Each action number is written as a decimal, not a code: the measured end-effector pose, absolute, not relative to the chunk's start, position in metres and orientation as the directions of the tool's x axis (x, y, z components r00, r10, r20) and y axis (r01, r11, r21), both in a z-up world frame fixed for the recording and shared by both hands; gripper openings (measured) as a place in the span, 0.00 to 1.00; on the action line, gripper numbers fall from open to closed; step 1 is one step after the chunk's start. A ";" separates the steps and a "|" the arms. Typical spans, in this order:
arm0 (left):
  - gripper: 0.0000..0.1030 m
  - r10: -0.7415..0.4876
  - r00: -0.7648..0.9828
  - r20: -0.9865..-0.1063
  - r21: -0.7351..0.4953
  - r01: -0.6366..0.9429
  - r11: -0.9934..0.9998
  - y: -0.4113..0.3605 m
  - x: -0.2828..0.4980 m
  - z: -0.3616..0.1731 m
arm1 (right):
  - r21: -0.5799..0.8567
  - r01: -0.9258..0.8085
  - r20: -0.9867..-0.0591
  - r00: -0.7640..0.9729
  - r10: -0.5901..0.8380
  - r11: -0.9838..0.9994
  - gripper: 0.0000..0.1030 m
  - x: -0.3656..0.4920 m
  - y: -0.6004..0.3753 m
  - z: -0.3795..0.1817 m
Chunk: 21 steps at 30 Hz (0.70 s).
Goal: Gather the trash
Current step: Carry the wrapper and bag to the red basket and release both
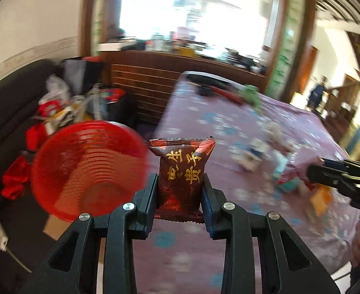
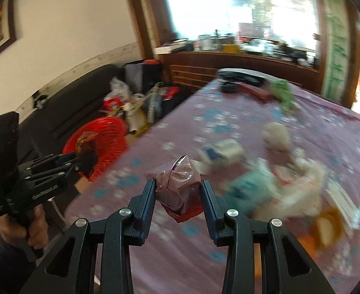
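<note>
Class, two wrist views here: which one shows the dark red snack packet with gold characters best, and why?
The left wrist view: the snack packet stands upright, sharp and front-on between the left gripper fingers. The right wrist view shows it small, side-on, before the red basket.

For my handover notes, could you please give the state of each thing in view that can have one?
Left gripper: shut on brown packet, upright.
Right gripper: shut on crumpled pink wrapper.
Red basket: beside the table, tilted in view; contents unclear.
Remaining litter: loose on the table.
</note>
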<state>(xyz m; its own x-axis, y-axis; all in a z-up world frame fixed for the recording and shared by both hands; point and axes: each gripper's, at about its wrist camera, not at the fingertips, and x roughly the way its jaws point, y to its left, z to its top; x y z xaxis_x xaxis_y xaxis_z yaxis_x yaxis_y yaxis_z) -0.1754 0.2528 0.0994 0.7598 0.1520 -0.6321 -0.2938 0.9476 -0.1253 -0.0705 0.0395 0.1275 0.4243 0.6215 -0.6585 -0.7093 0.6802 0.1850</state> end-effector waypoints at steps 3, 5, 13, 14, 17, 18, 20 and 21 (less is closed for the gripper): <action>0.31 0.206 0.736 -0.645 -0.127 -0.369 0.921 0.297 -0.182 0.094 | 0.195 -0.745 -0.662 0.380 0.646 0.638 0.39 -0.070 0.084 0.131; 0.31 0.231 0.717 -0.657 -0.129 -0.410 0.903 0.321 -0.184 0.089 | 0.201 -0.765 -0.663 0.354 0.660 0.612 0.40 -0.068 0.119 0.134; 0.31 0.252 0.681 -0.688 -0.159 -0.480 0.863 0.384 -0.187 0.066 | 0.237 -0.794 -0.697 0.263 0.667 0.561 0.40 -0.054 0.226 0.116; 0.31 0.248 0.681 -0.689 -0.163 -0.479 0.862 0.387 -0.186 0.064 | 0.240 -0.794 -0.700 0.257 0.667 0.558 0.40 -0.053 0.234 0.113; 0.43 0.255 0.684 -0.684 -0.171 -0.490 0.855 0.394 -0.185 0.062 | 0.253 -0.787 -0.708 0.245 0.662 0.562 0.44 -0.047 0.253 0.107; 0.51 0.257 0.690 -0.677 -0.175 -0.490 0.854 0.395 -0.187 0.063 | 0.265 -0.783 -0.708 0.237 0.665 0.562 0.46 -0.044 0.257 0.105; 0.53 0.264 0.700 -0.664 -0.177 -0.490 0.853 0.394 -0.191 0.066 | 0.278 -0.770 -0.705 0.243 0.667 0.574 0.48 -0.040 0.255 0.105; 0.55 0.262 0.705 -0.659 -0.181 -0.486 0.855 0.393 -0.192 0.068 | 0.285 -0.766 -0.699 0.246 0.671 0.577 0.48 -0.038 0.251 0.105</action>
